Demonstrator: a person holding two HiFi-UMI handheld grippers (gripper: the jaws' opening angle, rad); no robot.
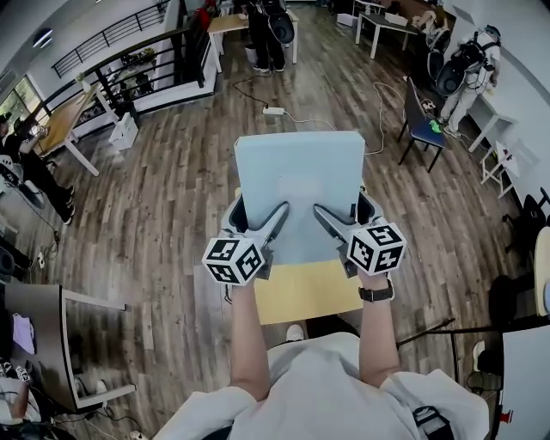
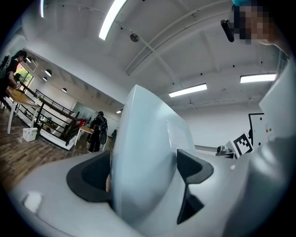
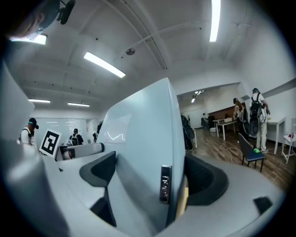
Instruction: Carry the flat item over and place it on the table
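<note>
A pale blue flat item (image 1: 301,176), like a slim closed laptop, is held level above the wooden floor. A yellow flat sheet (image 1: 301,292) lies under it and sticks out toward my body. My left gripper (image 1: 256,216) is shut on the item's near left part, and my right gripper (image 1: 346,215) is shut on its near right part. In the left gripper view the item (image 2: 143,148) stands between the dark pads (image 2: 194,169) of the left gripper (image 2: 143,180). The right gripper view shows the right gripper (image 3: 148,185) clamping the item (image 3: 143,139), with a yellow edge (image 3: 184,196) beside it.
A blue chair (image 1: 423,129) stands to the right ahead, and a power strip with cable (image 1: 273,110) lies on the floor ahead. Tables (image 1: 388,24) and people stand at the far end. A railing (image 1: 137,64) and a wooden desk (image 1: 60,125) are to the left.
</note>
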